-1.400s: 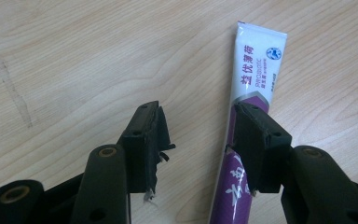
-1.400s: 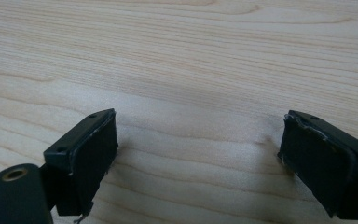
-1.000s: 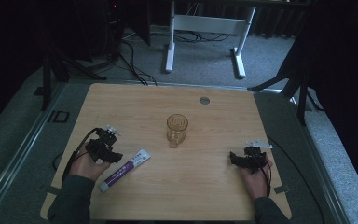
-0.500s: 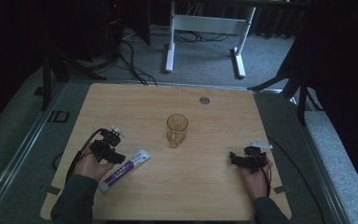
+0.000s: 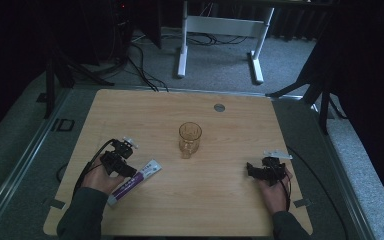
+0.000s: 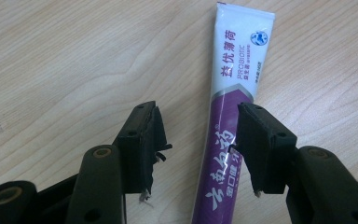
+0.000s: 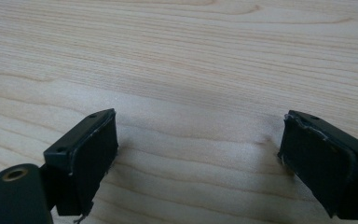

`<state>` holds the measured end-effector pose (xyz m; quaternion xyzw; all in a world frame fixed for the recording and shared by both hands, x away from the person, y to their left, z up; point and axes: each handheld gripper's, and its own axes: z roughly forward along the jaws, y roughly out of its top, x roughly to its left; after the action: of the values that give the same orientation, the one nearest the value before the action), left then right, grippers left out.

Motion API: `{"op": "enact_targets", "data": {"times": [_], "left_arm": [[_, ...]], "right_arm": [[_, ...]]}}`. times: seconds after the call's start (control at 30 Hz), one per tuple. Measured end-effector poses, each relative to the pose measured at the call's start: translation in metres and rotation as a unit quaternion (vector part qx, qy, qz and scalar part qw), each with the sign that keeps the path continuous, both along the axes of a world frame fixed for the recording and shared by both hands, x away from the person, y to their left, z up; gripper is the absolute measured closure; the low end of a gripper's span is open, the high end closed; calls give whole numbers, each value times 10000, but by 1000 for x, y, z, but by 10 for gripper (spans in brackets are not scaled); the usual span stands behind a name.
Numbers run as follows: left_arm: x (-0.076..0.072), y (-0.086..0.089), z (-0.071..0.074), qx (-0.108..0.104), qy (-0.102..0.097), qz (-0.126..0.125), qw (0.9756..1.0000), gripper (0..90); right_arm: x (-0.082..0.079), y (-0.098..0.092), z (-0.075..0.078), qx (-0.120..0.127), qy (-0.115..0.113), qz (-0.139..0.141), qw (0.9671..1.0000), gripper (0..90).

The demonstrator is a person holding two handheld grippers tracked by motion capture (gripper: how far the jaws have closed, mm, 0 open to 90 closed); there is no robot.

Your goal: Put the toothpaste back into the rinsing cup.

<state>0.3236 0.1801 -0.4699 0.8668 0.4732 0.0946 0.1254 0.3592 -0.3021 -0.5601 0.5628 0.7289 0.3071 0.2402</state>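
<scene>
A white and purple toothpaste tube lies flat on the wooden table at the front left. My left gripper hovers over it, open. In the left gripper view the tube runs between the two jaws, close against the right one, and nothing grips it. A clear amber glass stands upright near the table's middle. My right gripper rests at the front right, open, with bare wood between its fingertips.
A small round grey grommet is set in the table's far side. Beyond the table stand a white desk frame and cables on grey carpet. Dark stands flank both sides.
My left gripper has moved right and toward the tube, coming to straddle it. The right gripper has stayed put.
</scene>
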Motion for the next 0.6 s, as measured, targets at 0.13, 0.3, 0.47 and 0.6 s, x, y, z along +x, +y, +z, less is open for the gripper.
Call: {"op": "enact_targets", "data": {"times": [0.13,0.3,0.47,0.6], "left_arm": [[0,-2,-2,6,26,-3,10000,484],[1,-5,-5,25,83,-48,10000,485],[1,-8,-6,89,106,-81,9999,485],[1,-10,-7,142,154,-95,9997,485]], "right_arm": [[0,0,0,2,1,-1,10000,111],[0,0,0,0,0,-1,10000,111],[0,0,0,1,2,-1,10000,111],[0,0,0,1,1,-1,10000,111]]}}
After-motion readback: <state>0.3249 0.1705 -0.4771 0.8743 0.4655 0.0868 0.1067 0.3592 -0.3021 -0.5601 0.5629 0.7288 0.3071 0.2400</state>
